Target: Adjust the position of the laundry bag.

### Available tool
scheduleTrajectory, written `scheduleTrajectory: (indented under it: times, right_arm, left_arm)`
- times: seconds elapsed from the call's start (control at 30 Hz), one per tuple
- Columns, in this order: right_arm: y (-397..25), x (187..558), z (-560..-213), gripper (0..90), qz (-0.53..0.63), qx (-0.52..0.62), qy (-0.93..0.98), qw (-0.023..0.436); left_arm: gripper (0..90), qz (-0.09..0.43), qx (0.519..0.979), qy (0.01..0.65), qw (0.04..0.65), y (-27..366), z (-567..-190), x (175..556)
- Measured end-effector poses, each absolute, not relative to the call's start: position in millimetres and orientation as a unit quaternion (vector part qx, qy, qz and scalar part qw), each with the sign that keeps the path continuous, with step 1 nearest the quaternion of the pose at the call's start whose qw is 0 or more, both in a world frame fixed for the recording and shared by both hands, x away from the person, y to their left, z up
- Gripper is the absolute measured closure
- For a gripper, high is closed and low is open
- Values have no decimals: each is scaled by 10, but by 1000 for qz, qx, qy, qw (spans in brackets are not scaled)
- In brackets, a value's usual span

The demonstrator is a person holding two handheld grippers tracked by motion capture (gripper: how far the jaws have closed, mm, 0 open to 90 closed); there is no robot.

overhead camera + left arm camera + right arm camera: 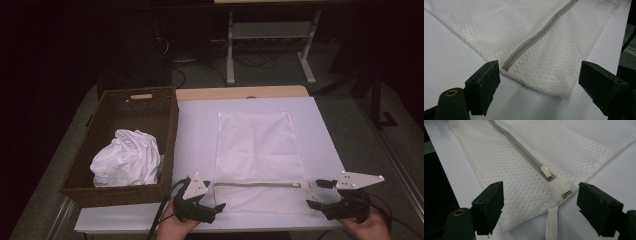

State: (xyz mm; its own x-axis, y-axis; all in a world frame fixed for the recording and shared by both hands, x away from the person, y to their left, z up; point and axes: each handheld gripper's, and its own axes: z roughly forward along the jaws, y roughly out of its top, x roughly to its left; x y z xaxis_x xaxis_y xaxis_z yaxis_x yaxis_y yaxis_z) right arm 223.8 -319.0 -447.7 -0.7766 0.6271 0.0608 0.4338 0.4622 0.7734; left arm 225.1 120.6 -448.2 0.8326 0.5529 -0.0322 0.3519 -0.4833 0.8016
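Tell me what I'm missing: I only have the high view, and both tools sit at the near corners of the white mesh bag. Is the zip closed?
Observer: The right gripper view shows the zip pull at that end of the zipper, beside a white fabric tab.
Operator: Is the right tool gripping anything?
Observer: No. The right tool is open, its jaws either side of the mesh bag corner.
Operator: And the left tool?
Observer: The left tool is open too, with the zipper ending just ahead of its jaws.
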Motion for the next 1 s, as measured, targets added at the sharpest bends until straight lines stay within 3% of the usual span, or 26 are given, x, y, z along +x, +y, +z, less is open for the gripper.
scheduleTrajectory:
  times: [1.0]
  right_arm:
    - [-3215, 2231, -4374, 246, 411, 334, 838, 133]
  left_arm:
    - [167, 107, 854, 248, 444, 1092, -4458, 2227]
